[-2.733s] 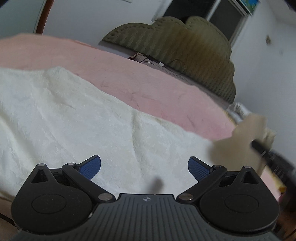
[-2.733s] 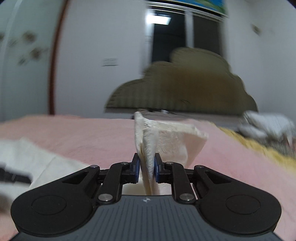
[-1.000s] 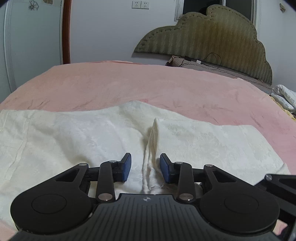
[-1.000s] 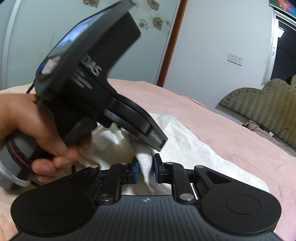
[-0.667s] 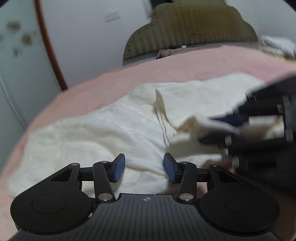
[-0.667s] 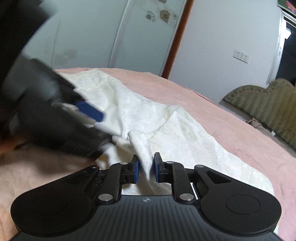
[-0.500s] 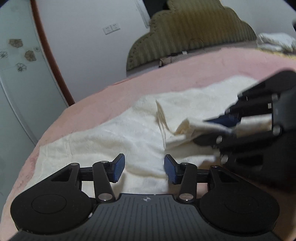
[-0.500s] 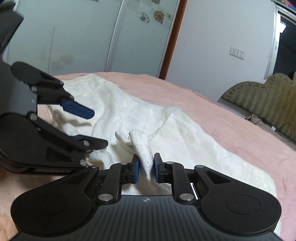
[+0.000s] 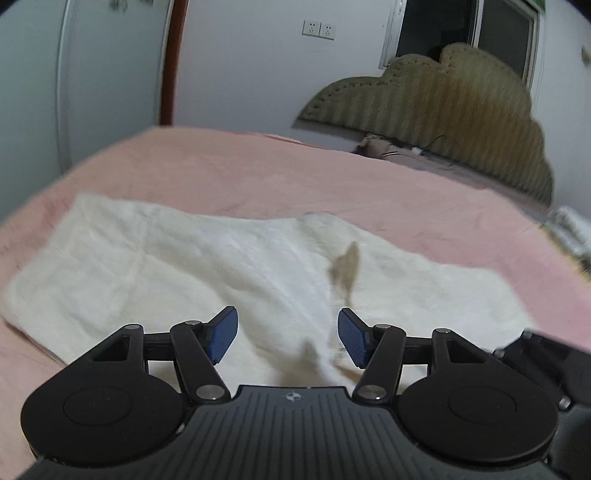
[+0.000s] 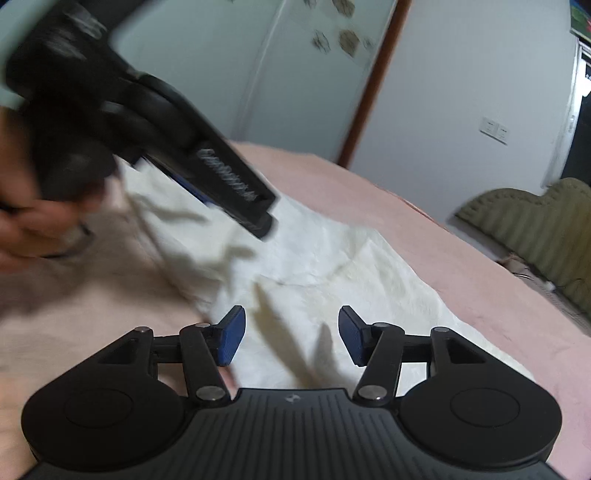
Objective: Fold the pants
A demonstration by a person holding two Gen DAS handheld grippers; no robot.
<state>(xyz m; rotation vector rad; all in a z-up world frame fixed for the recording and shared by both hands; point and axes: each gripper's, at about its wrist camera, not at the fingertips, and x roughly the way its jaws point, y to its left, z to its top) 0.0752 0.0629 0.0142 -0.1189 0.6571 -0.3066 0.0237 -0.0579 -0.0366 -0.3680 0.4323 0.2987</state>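
The bed (image 9: 258, 173) is covered with a pink blanket and fills the lower half of both views; an olive, scalloped headboard (image 9: 436, 110) stands at its far end against a white wall. A double wall socket (image 9: 319, 29) sits on that wall, with a dark window (image 9: 436, 33) above the headboard and a brown door frame (image 9: 168, 62) beside a pale panel with flower decals (image 10: 332, 37). The cream pants (image 9: 229, 266) lie spread flat on the blanket, directly below both grippers. The left gripper (image 9: 287, 336) hovers over the cloth with its fingers apart and opening; nothing is between them. The right gripper (image 10: 291, 334) likewise has its fingers apart and opening, with only flat cloth beneath. In the right wrist view the left gripper crosses the upper left, held by a hand (image 10: 22, 218), and blocks part of the pants. That hand and tool are motion-blurred. Small items at the foot of the headboard are too blurred to identify, and the near edge of the pants is hidden behind the gripper bodies.
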